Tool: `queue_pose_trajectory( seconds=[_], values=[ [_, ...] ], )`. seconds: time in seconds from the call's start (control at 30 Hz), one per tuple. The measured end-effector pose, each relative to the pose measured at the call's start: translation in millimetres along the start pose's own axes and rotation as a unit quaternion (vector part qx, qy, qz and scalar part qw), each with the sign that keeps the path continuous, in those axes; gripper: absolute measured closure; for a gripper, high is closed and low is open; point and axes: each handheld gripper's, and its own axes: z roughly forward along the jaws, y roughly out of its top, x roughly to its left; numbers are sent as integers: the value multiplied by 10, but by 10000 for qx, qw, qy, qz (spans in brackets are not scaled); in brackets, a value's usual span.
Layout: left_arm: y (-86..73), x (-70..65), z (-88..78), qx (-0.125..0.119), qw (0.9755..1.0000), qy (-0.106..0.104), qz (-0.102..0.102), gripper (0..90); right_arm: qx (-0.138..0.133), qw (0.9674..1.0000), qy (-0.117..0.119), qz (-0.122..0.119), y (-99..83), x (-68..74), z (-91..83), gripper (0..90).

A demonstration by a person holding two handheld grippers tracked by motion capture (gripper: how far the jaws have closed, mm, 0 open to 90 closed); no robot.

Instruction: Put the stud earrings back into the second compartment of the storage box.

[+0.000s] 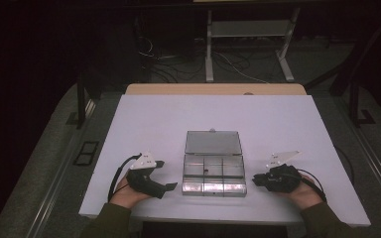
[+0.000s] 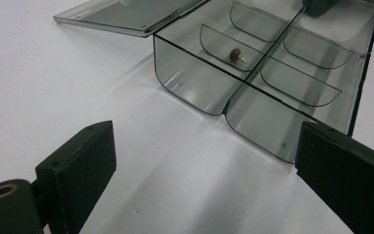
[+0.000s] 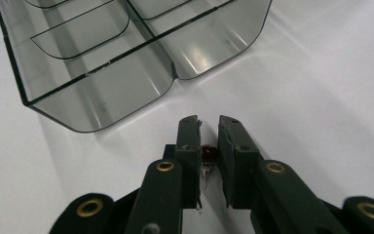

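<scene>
A clear plastic compartment box (image 1: pixel 214 189) lies open in the middle of the white table, its lid (image 1: pixel 213 142) folded flat behind it. One small brown bead (image 2: pixel 235 54) rests in a middle compartment. My left gripper (image 1: pixel 166 175) rests left of the box, open, with bare table between its wide jaws (image 2: pixel 207 146). Right of the box, my right gripper (image 1: pixel 255 179) sits low on the table. Its jaws (image 3: pixel 209 122) stand close together on a small red-brown piece (image 3: pixel 209 152) with a thin metal pin, just outside the box's curved wall (image 3: pixel 126 102).
The white table (image 1: pixel 144 124) spreads wide around the box. A wooden edge (image 1: pixel 213 89) runs behind it, and beyond that a metal frame (image 1: pixel 248 29) and cables lie on the dark floor. Both of the person's hands rest near the front edge.
</scene>
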Motion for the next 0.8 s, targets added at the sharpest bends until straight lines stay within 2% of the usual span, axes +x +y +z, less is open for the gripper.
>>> queue_pose_trajectory(
  seconds=[0.27, 0.8],
  values=[
    [0, 0, -1, -15, 10000, 1, -16, 70, -68, 10000, 5, -6, 12, -3, -27, 787],
    [1, 7, -5, -30, 10000, -33, -30, 70, -633, 9977, 191, 162, 161, -24, -236, 786]
  ],
)
